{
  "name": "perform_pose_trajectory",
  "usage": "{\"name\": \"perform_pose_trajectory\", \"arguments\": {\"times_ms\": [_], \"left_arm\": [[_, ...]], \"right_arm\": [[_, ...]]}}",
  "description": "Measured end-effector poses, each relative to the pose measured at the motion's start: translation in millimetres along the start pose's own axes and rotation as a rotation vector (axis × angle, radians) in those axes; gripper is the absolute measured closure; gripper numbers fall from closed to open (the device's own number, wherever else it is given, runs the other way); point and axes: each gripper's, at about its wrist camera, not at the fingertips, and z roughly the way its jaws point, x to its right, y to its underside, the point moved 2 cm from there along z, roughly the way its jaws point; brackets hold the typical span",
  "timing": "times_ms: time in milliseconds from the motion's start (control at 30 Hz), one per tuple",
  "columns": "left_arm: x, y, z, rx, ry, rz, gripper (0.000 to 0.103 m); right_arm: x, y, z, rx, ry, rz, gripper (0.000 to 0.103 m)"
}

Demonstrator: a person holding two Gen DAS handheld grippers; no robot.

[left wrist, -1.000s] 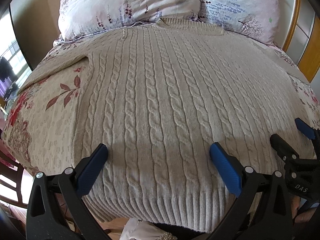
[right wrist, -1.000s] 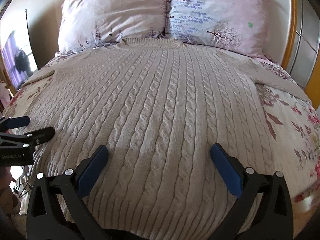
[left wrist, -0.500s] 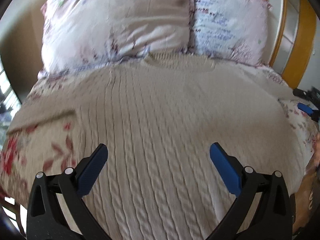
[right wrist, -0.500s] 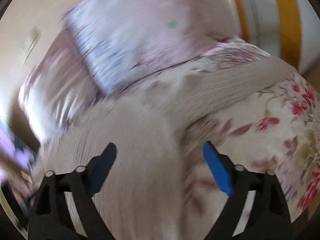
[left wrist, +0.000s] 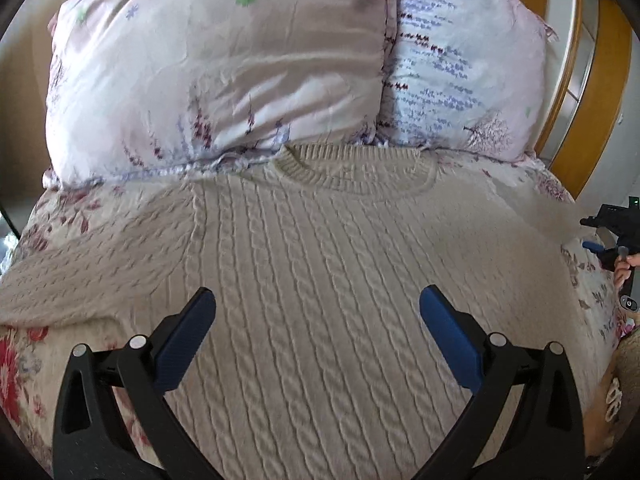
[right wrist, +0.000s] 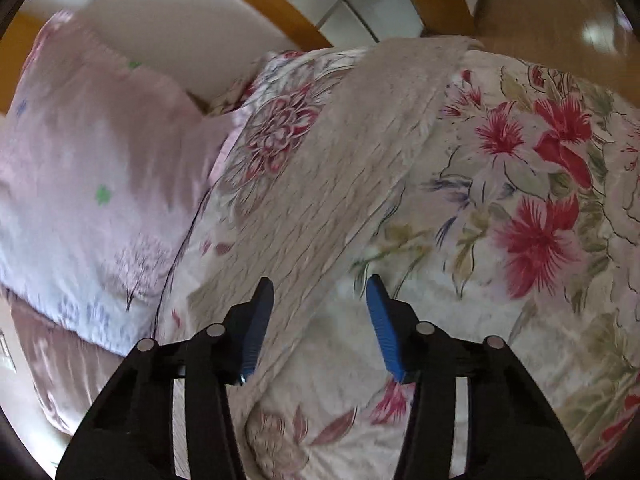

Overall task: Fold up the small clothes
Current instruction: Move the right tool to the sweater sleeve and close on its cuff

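Cable-knit sweater (left wrist: 320, 280) lies flat on bed (right wrist: 540, 200), collar by pillows (left wrist: 216, 80). Left tongs (left wrist: 316, 320) wide, hovering over its chest. Right tongs (right wrist: 320, 312) narrower, empty, above right sleeve (right wrist: 360, 152). Risk: pads grab quilt with sleeve, or thick knit slips, skewing fold.

The left gripper (left wrist: 316, 312) has its jaws spread wide, the right gripper (right wrist: 320, 300) narrower, both empty.

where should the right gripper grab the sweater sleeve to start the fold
Take the right sleeve near its far cuff end, pinching across the width from above with the right gripper. The sleeve lies flat and stretched out over the floral bedspread, so lifting the end would probably let it swing back over the sweater body.
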Motion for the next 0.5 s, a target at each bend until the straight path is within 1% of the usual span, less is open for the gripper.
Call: {"name": "perform_pose_trajectory", "arguments": {"times_ms": [67,133,167,233,300,333,367,400,467,500], "left_arm": [[2,-3,2,0.019,0.008,0.009,0.002],[2,-7,5,0.029,0.037,0.001,0.002],[1,-9,9,0.025,0.05,-0.013,0.002],[-1,-10,15,0.01,0.064,-0.039,0.002],[-6,-11,21,-0.005,0.081,-0.07,0.002],[-8,-11,23,-0.007,0.088,-0.084,0.002],[-10,-11,25,-0.006,0.093,-0.095,0.002],[-12,-11,26,-0.002,0.101,-0.109,0.002],[-16,-11,28,0.004,0.11,-0.126,0.002],[-19,-12,28,0.005,0.119,-0.134,0.002]], "right_arm": [[0,-6,2,0.012,0.002,0.011,0.058],[0,-12,6,0.022,0.0,0.026,0.062],[0,-14,7,0.025,0.003,0.031,0.064],[2,-18,9,0.036,0.011,0.046,0.071],[7,-22,9,0.054,0.009,0.067,0.074],[11,-25,8,0.078,0.016,0.071,0.079],[13,-27,8,0.092,0.024,0.068,0.082],[15,-27,8,0.101,0.033,0.063,0.089],[13,-27,9,0.109,0.041,0.039,0.093],[9,-27,8,0.117,0.047,0.01,0.094]]}}
